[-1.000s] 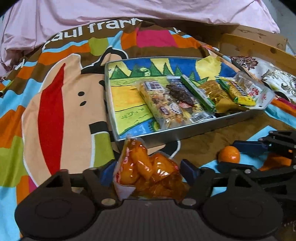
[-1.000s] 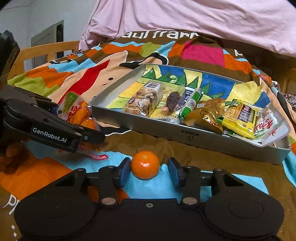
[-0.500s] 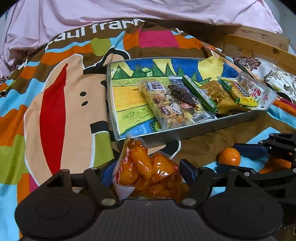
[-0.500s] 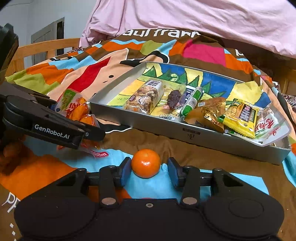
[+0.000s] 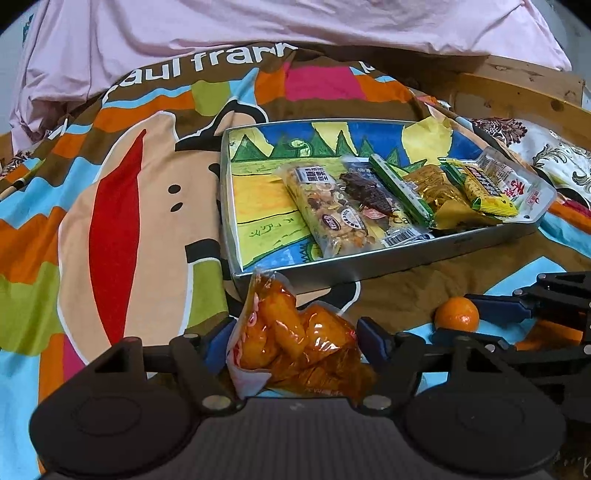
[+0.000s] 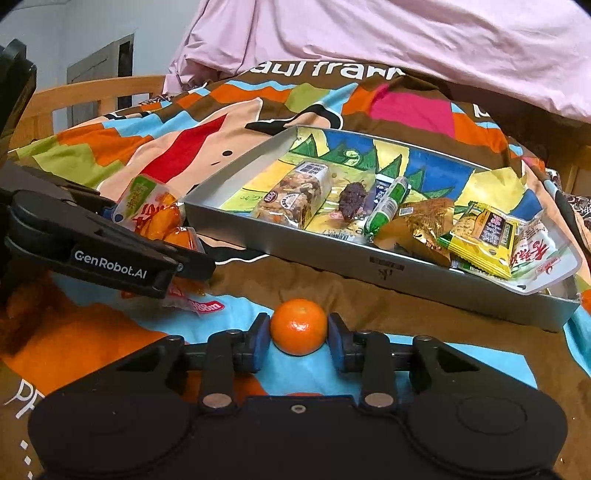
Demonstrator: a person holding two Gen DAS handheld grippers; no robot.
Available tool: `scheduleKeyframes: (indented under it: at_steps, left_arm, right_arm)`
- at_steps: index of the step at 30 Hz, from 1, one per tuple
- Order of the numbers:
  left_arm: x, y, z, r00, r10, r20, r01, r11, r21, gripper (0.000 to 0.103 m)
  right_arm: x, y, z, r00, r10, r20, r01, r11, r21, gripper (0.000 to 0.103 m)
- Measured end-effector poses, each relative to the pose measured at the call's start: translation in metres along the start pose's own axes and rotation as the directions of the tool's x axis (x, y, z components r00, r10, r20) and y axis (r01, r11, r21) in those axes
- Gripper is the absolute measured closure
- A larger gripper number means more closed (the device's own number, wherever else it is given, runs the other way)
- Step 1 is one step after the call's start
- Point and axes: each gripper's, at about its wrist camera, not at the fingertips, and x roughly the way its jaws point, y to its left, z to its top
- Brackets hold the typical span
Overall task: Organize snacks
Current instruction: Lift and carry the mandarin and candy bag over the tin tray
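Note:
A metal tray point(image 5: 369, 260) with a painted bottom lies on the bed and holds several packaged snacks; it also shows in the right wrist view point(image 6: 332, 254). My left gripper point(image 5: 293, 341) is shut on a clear bag of orange snacks point(image 5: 295, 339), held just in front of the tray's near left corner; the bag also shows in the right wrist view point(image 6: 159, 218). My right gripper point(image 6: 298, 338) is shut on a small mandarin point(image 6: 298, 326), which rests on the blanket in front of the tray. The mandarin also shows in the left wrist view point(image 5: 457, 314).
A colourful cartoon blanket point(image 5: 110, 221) covers the bed. A pink duvet point(image 5: 258, 33) is heaped behind the tray. A wooden bed frame point(image 5: 517, 99) runs at the far right. A patterned pillow point(image 5: 546, 155) lies beside the tray.
My right gripper's fingers have closed in until they touch the mandarin. My left gripper with the orange snack bag has shifted slightly toward the tray.

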Motion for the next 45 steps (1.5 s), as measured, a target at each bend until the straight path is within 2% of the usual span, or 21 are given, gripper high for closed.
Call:
scheduleKeyframes:
  at_steps: [10, 21, 32, 39, 45]
  left_arm:
    - [-0.016, -0.004, -0.006, 1.0, -0.007, 0.018, 0.007, 1.0, -0.011, 0.03]
    - [-0.04, -0.019, 0.0, 0.999, -0.005, 0.033, 0.005, 1.0, 0.012, 0.03]
    - [-0.054, -0.025, 0.032, 0.995, 0.028, 0.101, -0.027, 1.0, -0.011, 0.03]
    - [-0.045, -0.015, 0.065, 0.986, 0.059, 0.154, -0.053, 0.998, -0.044, 0.03]
    - [-0.024, -0.004, 0.089, 0.982, 0.094, 0.165, -0.085, 0.995, -0.058, 0.03]
  right_arm:
    - [-0.013, 0.005, 0.002, 0.999, -0.005, 0.04, 0.005, 1.0, -0.018, 0.068]
    - [-0.035, -0.003, 0.011, 0.996, -0.014, 0.093, 0.011, 0.999, 0.032, 0.068]
    - [-0.055, -0.021, 0.031, 0.98, -0.048, 0.195, 0.032, 0.996, 0.085, 0.068]
    - [-0.044, -0.033, 0.044, 0.968, -0.068, 0.243, 0.045, 0.994, 0.099, 0.068]
    - [-0.025, -0.047, 0.052, 0.958, -0.086, 0.275, 0.054, 0.991, 0.124, 0.068]
